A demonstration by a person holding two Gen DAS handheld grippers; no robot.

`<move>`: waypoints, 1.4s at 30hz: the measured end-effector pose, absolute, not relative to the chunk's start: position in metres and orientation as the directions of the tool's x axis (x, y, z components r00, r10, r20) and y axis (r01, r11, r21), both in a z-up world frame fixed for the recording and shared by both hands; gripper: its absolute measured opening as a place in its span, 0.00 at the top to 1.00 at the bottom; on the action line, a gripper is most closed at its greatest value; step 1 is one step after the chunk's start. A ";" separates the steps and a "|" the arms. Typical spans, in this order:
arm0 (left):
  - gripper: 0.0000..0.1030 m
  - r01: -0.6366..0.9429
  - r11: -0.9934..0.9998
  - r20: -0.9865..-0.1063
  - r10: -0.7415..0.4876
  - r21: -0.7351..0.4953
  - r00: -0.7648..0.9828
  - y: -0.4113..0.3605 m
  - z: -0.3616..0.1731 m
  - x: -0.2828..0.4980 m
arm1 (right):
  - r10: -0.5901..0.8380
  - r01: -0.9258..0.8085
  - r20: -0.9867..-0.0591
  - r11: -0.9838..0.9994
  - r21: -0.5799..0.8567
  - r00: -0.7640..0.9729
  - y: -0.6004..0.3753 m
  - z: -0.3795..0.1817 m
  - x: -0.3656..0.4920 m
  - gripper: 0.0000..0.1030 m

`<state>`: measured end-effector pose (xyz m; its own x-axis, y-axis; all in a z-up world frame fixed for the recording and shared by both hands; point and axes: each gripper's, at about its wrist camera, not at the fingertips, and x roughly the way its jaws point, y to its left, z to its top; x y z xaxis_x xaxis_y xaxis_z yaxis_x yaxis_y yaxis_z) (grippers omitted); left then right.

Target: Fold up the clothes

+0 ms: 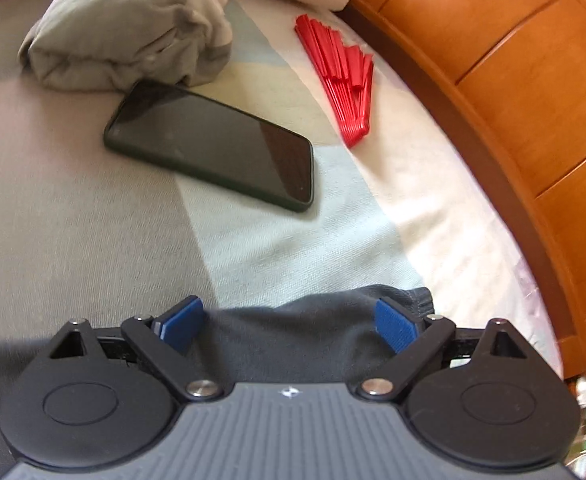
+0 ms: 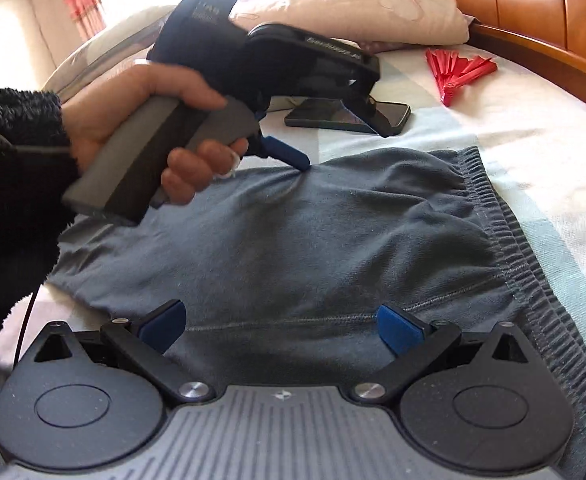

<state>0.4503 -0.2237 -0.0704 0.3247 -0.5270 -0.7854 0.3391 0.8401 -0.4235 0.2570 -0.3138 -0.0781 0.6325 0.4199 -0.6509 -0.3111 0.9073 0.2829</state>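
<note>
A dark grey garment [image 2: 333, 240] lies flat on the bed, its ribbed elastic waistband [image 2: 497, 232] to the right. My right gripper [image 2: 281, 326] hangs open over the near side, blue pads [image 2: 165, 326] wide apart and fabric below them. In the left wrist view, my left gripper [image 1: 289, 326] is open too, with the garment's far edge [image 1: 313, 320] lying between its fingers. The right wrist view shows a hand [image 2: 133, 108] holding that gripper, one blue fingertip [image 2: 293, 158] touching the far edge.
A black phone [image 1: 213, 148] lies just beyond the garment, and a red folding fan [image 1: 341, 76] lies nearer the wooden headboard [image 1: 513, 80]. A bundled grey-green cloth [image 1: 125, 28] and a pillow [image 2: 353, 8] sit farther back. The bedsheet [image 1: 73, 220] is pale and striped.
</note>
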 end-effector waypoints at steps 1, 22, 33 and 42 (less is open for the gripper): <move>0.11 0.367 0.815 -0.775 -0.559 -0.448 0.294 -0.228 -0.066 0.447 | 0.421 -0.308 -0.650 0.907 0.287 0.633 -0.314 -0.078 0.257 0.00; 0.08 0.482 0.739 -0.763 -0.615 -0.470 0.199 -0.299 -0.054 0.434 | 0.433 -0.281 -0.640 0.901 0.331 0.635 -0.329 -0.077 0.258 0.00; 0.06 0.490 0.754 -0.810 -0.567 -0.437 0.151 -0.316 -0.085 0.426 | 0.429 -0.287 -0.640 0.903 0.320 0.637 -0.335 -0.077 0.252 0.00; 0.06 0.485 0.777 -0.797 -0.557 -0.402 0.232 -0.314 -0.070 0.416 | 0.412 -0.281 -0.629 0.911 0.302 0.659 -0.342 -0.069 0.242 0.00</move>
